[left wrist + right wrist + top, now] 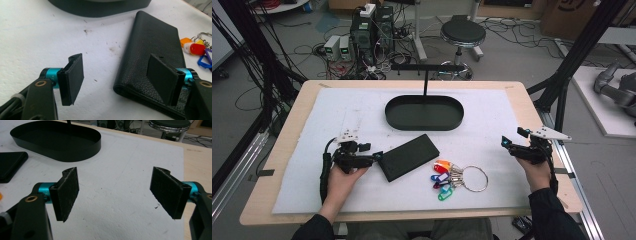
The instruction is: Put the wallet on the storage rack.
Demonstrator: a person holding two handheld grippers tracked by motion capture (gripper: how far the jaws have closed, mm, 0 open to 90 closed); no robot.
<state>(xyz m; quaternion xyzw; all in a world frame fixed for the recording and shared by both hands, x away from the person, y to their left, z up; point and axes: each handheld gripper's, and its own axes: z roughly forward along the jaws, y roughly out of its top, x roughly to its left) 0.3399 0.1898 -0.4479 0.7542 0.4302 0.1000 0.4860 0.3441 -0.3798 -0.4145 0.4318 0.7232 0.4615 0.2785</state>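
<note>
nearest the person's edge of the counter (292, 150), a bunch of keys with coloured tags (443, 179) on a metal ring (474, 178), lying flat on the white mat (492, 120) and untouched. just left of the tags, a black leather wallet (408, 157), flat on the mat, slanted, its near corner toward the left gripper (378, 156).

left gripper low at the wallet's near end, jaws spread wide; in the left gripper view one pad (162, 78) over the wallet's folded edge (150, 55), the other (75, 77) over bare mat beside it. not closed on anything; whether a pad touches the leather, cannot tell. looks like the approach to a grasp of the wallet, nothing lifted.

right gripper (511, 144) well apart at the right side of the mat, jaws likewise spread wide (115, 195), nothing between them but bare mat, apparently waiting.

farther back, a black oval tray (424, 113) with a raised rim and an upright stem with a crossbar, empty inside as far as seen. beyond the counter, a round stool (462, 34) and cables on the floor.

judged from this: probably wallet and keys bound for the tray, neither moved there yet. left to do: close on the wallet, lift, carry to the tray, then likely the keys.
</note>
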